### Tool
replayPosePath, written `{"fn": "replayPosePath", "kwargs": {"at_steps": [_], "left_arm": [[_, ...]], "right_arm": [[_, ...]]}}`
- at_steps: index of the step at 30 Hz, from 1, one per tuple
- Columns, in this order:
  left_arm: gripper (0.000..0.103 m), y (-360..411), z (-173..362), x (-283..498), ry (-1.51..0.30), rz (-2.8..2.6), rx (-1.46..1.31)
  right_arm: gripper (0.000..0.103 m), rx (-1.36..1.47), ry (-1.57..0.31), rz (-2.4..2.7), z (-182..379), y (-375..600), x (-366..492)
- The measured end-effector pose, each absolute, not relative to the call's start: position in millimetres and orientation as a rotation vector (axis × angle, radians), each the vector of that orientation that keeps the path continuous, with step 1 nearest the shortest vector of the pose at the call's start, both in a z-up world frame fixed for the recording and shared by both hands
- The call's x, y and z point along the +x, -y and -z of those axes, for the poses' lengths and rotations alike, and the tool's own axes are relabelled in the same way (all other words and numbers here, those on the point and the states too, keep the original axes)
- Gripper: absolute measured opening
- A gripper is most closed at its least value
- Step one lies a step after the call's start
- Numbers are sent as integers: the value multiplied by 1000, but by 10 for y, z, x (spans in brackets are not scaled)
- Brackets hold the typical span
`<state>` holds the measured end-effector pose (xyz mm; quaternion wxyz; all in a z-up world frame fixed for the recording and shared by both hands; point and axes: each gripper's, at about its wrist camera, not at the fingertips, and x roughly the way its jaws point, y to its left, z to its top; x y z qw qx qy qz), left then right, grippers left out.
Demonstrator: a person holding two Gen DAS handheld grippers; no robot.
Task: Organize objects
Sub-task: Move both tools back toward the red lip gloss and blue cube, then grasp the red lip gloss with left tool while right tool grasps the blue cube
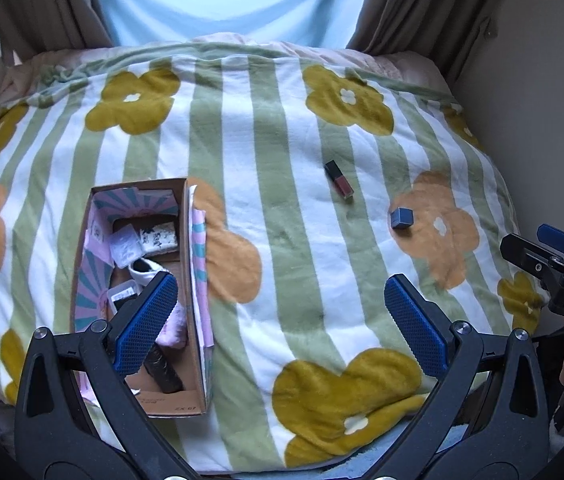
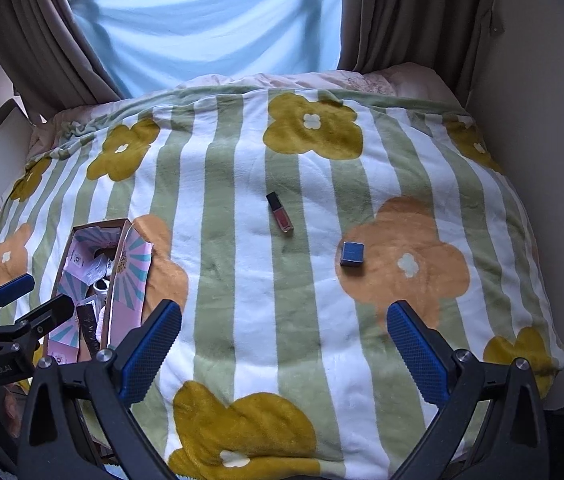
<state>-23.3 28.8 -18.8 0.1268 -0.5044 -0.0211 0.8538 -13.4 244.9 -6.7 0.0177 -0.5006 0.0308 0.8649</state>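
Note:
An open cardboard box [image 1: 195, 280] with pink and teal lining lies on the flowered blanket at the left and holds several small packets and a dark tube; it also shows in the right wrist view [image 2: 121, 280]. A red lip gloss tube with a black cap [image 1: 339, 180] [image 2: 279, 213] lies on the blanket right of centre. A small blue box [image 1: 401, 218] [image 2: 352, 254] lies to its right on an orange flower. My left gripper [image 1: 282, 300] is open and empty, its left finger over the cardboard box. My right gripper [image 2: 284, 328] is open and empty, short of both small items.
The striped flowered blanket [image 1: 282, 220] covers a bed between walls left and right. Brown curtains [image 2: 402, 12] and a pale blue sheet [image 2: 209, 28] hang behind. The right gripper shows at the left wrist view's right edge [image 1: 554, 256]; the left gripper shows at the right wrist view's left edge [image 2: 21, 312].

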Motion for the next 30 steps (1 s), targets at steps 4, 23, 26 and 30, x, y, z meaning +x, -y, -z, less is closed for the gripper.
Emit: {"fn": "replayPosePath", "kwargs": {"at_steps": [4,23,26,30], "left_arm": [[103,-439,229,-362,0,-2447,-1451],[103,-1675,1359,-1736,-381,-2170,-1285],[103,-1913,1664,-1940,-481,-2113,-1250],[103,-2204,2087,-2163,-632,-2027,-1215]], "right_arm": [[102,-1533,-96,-2657,132,-2556,-184],[102,-1481,-154,-2503,1352,-3174,-966],[102,-1480,-183,-2471,1598,-3295,-1129],[102,-1489,-219,-2429,1883,-3404,-1284]]}}
